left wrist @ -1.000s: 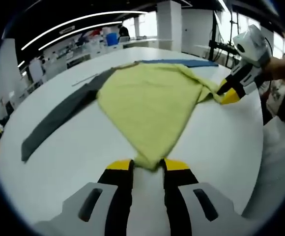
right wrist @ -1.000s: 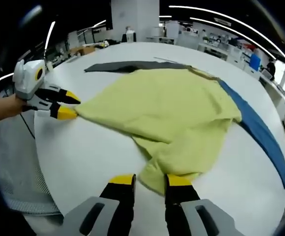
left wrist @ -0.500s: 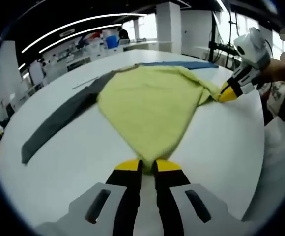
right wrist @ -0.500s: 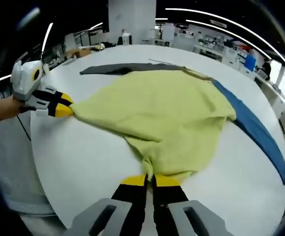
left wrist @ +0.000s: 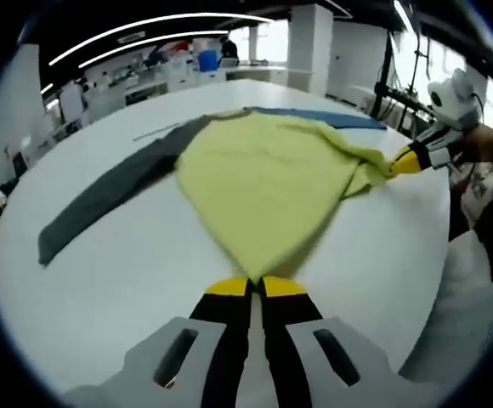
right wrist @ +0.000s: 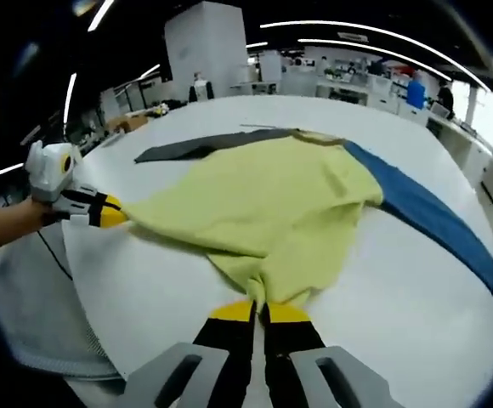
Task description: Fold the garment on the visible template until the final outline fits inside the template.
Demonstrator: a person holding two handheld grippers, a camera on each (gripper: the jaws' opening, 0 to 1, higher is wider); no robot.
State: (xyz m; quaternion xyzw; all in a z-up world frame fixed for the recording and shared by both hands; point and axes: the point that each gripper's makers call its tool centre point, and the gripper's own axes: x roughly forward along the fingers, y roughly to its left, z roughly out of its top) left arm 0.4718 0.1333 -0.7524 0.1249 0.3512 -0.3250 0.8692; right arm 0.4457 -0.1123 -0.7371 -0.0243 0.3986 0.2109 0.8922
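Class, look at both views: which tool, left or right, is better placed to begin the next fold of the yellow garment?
Neither clearly. The left tool and right tool are each shut on a corner of the yellow garment, so both should probably lift together.

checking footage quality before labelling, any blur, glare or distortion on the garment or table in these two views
Left gripper view: the yellow garment smears with motion blur near the left gripper; fisheye bows the white table edge; windows at top right blow out. Right gripper view: sharper, the garment's folds readable, the blue sleeve crisp, ceiling light strips curved by the lens.
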